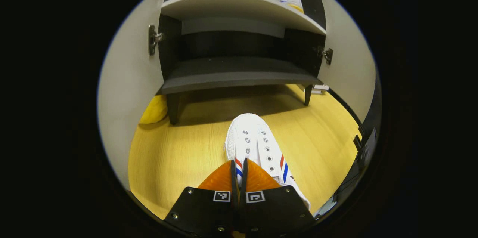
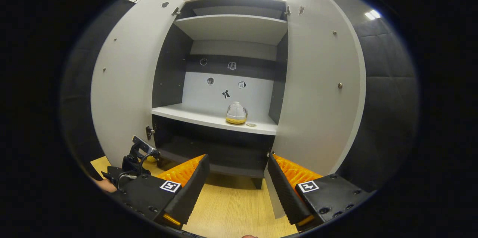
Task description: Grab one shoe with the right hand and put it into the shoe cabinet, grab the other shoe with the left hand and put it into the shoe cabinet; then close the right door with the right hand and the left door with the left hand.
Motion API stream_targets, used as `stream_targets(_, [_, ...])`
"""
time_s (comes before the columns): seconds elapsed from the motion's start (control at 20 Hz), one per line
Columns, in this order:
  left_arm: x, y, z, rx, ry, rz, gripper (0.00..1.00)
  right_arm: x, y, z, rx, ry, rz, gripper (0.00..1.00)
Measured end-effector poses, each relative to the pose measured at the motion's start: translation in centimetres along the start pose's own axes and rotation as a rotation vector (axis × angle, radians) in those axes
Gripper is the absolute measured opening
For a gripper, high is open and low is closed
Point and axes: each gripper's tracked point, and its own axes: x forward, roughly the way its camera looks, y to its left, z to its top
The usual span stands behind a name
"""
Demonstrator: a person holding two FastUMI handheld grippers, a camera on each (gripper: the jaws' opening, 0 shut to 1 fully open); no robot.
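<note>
— Shoe [image 1: 257,148] first: where is it?

— I see it in the left gripper view, a white shoe with red and blue stripes, lying on the yellow wooden floor [image 1: 179,152] in front of the shoe cabinet [image 1: 239,77], toe pointing toward it. My left gripper [image 1: 239,172] sits over its near end with the fingers drawn together; whether they pinch the shoe's edge I cannot tell.

— And the other shoe?

— That second white shoe [image 1: 293,2] is on the cabinet's upper shelf [image 1: 239,10] at the far right, partly hidden by the shelf edge.

— Doors?

— Both stand open. In the right gripper view the left door [image 2: 123,85] swings out on the left and the right door [image 2: 317,92] on the right, with the shelves bare between them apart from a small clear dome-shaped thing [image 2: 236,113] on the white middle shelf [image 2: 209,116].

— Your right side?

— My right gripper [image 2: 237,182] hangs in front of the cabinet's lower part with its fingers wide apart, holding nothing. At the lower left of that view I can see the left gripper's body, low near the floor.
</note>
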Motion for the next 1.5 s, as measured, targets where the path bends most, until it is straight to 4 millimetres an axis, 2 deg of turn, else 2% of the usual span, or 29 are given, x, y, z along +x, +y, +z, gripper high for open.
stream_targets(0.15, [-1.6, -0.1, 2.5, -0.019, -0.057, -0.001, 0.0, -0.5, 0.1, 0.2, -0.001, -0.009, 0.018, 0.97])
stream_targets(0.25, [-3.2, -0.6, 4.9, -0.03, -0.104, 0.001, 0.0, -0.9, 0.1, 0.2, -0.003, -0.013, 0.032, 0.97])
stream_targets(0.45, [-5.1, -1.2, 9.5, -0.04, -0.199, 0.008, 0.0, -1.7, -0.1, 0.6, 0.0, -0.025, 0.049, 0.97])
stream_targets(0.85, [-8.1, -2.4, 15.4, -0.041, -0.368, 0.007, 0.0, -3.3, -1.3, 0.6, 0.012, -0.042, 0.063, 0.98])
stream_targets(1.15, [-11.1, -2.6, 23.0, -0.027, -0.482, 0.032, 0.0, -4.5, -2.6, -0.1, 0.031, -0.043, 0.047, 0.98])
stream_targets(1.25, [-11.3, -2.3, 25.7, -0.032, -0.505, 0.045, 0.0, -4.9, -3.0, -0.1, 0.038, -0.044, 0.037, 0.98])
stream_targets(1.5, [-9.9, -1.0, 31.2, -0.032, -0.573, 0.063, 0.0, -5.5, -4.3, -0.6, 0.042, -0.039, 0.001, 0.98])
